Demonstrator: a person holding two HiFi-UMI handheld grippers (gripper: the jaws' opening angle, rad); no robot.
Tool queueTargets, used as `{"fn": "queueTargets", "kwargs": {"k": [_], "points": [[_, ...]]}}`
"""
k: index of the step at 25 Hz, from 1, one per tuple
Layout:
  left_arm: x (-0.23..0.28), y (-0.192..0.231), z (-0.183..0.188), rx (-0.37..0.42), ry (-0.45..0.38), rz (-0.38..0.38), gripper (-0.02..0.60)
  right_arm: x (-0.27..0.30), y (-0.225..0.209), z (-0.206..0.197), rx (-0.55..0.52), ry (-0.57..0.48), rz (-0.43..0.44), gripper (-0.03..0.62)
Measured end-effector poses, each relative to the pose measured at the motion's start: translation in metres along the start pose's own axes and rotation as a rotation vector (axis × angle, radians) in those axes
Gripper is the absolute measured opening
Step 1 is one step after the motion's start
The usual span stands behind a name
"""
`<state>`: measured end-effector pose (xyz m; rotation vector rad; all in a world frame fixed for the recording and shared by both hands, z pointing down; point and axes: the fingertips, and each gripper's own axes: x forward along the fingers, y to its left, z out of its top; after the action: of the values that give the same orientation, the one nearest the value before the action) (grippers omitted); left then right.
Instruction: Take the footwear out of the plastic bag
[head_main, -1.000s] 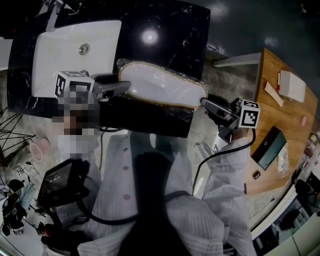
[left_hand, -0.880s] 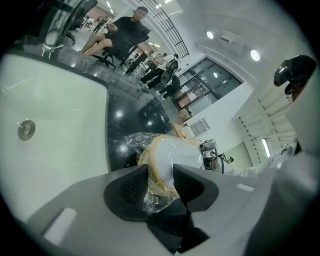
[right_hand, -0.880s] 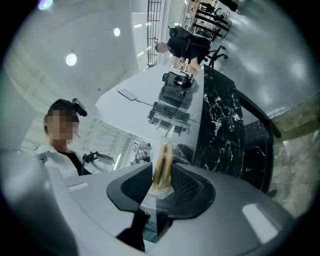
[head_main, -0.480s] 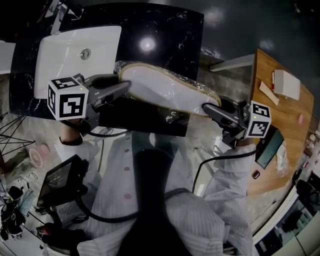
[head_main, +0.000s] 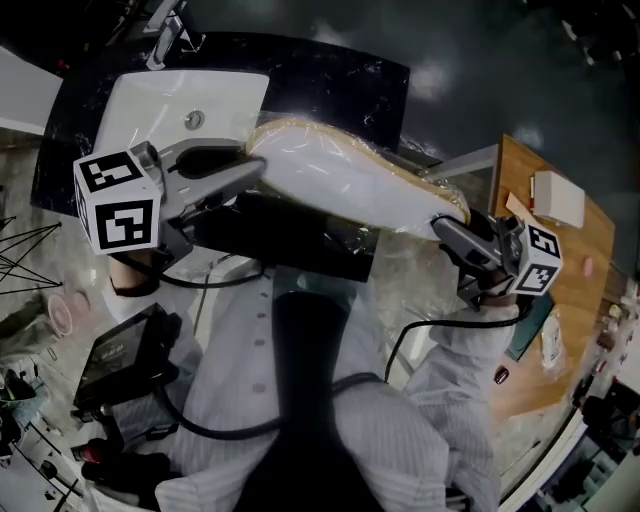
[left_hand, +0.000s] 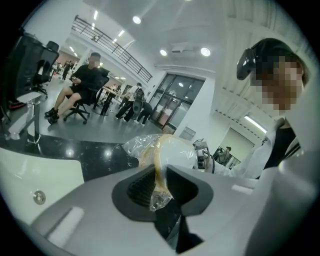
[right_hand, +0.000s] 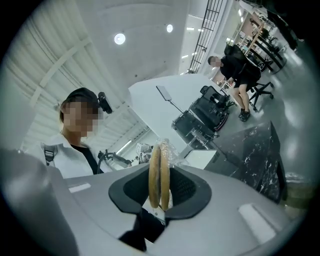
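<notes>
Black marbled worktop (head_main: 345, 85) fills the upper part of the head view, with a white sink (head_main: 150, 110) set into its left end and a chrome faucet (head_main: 166, 22) behind the basin. Off to the right stands a second, wooden worktop (head_main: 578, 262) carrying a small white box (head_main: 558, 198). Above the near edge of the black worktop, clear of its surface, the footwear (head_main: 340, 185) hangs between the two tools: a flat white pair with tan rims, lying crosswise and sloping down toward the right, wrapped in a clear plastic bag (head_main: 447, 192) that crinkles around its ends. The left tool (head_main: 252, 170) takes the left end; its jaws are closing at a narrow gap, with a tan rim and a bunch of the bag's film between the pads, the film pinched against them. The right tool (head_main: 441, 224) takes the right end, its jaws set at a moderate gap and clamped on two tan rims standing side by side on edge, with film puckered above them. Below both tools the person's white-sleeved arms (head_main: 440, 400) reach up from the bottom of the head view.
</notes>
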<state>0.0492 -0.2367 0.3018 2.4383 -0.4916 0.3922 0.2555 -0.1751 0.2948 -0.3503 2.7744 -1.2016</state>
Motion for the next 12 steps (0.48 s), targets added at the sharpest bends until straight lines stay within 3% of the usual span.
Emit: {"fn": "queueTargets", "kwargs": {"k": [12], "points": [[-0.008,0.0097,-0.003,0.011,-0.004,0.061,0.025,-0.0039,-0.006,-0.0008,-0.013,0.009,-0.014,0.084]]}}
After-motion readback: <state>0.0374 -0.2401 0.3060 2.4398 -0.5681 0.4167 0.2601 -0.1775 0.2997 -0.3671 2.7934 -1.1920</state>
